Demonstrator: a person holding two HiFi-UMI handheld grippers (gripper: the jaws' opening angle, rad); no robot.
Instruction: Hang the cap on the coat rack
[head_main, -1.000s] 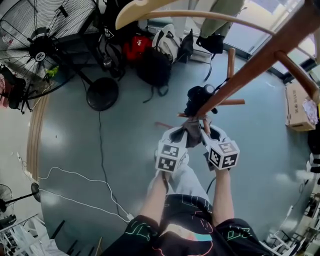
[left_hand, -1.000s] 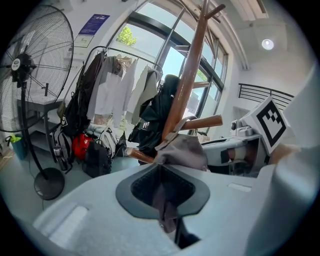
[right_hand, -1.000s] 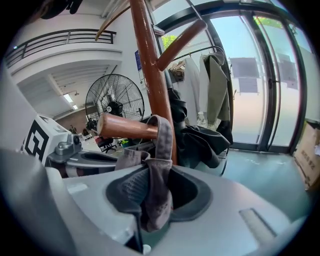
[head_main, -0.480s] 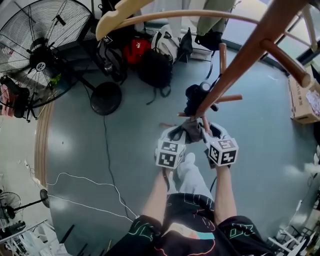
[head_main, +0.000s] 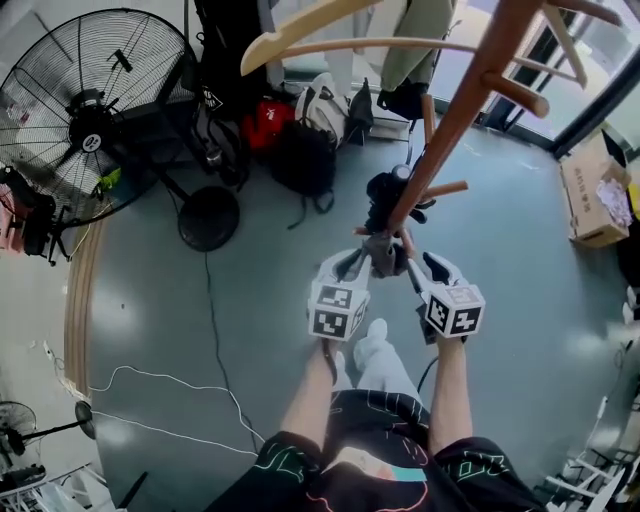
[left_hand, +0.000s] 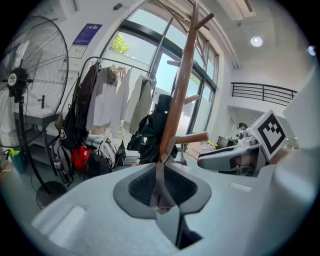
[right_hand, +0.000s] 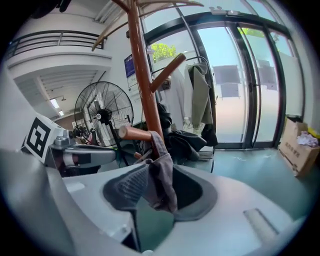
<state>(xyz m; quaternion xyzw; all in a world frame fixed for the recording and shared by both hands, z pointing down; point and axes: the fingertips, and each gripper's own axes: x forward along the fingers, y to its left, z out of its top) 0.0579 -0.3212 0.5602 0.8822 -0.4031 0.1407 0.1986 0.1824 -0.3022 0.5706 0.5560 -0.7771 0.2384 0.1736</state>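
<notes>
A grey cap (head_main: 383, 255) hangs at a low peg of the wooden coat rack (head_main: 450, 120), between my two grippers. My left gripper (head_main: 352, 268) is shut on a thin fold of the cap (left_hand: 161, 187), just below the rack pole (left_hand: 180, 95). The right gripper (head_main: 420, 268) is at the cap's other side. Its jaws are opening. In the right gripper view the cap's fabric (right_hand: 162, 182) droops from the peg (right_hand: 136, 133) into the gap between the spread pads, which stand off it.
A large floor fan (head_main: 95, 120) stands at the left. Bags (head_main: 300, 120) lie behind the rack's base, and a cardboard box (head_main: 590, 195) sits at the right. A white cable (head_main: 205, 330) runs across the floor. Clothes hang on a rail (left_hand: 120, 95) behind.
The right gripper's jaws have spread apart and it has drawn slightly back and right from the cap. The left gripper still holds the cap at the rack.
</notes>
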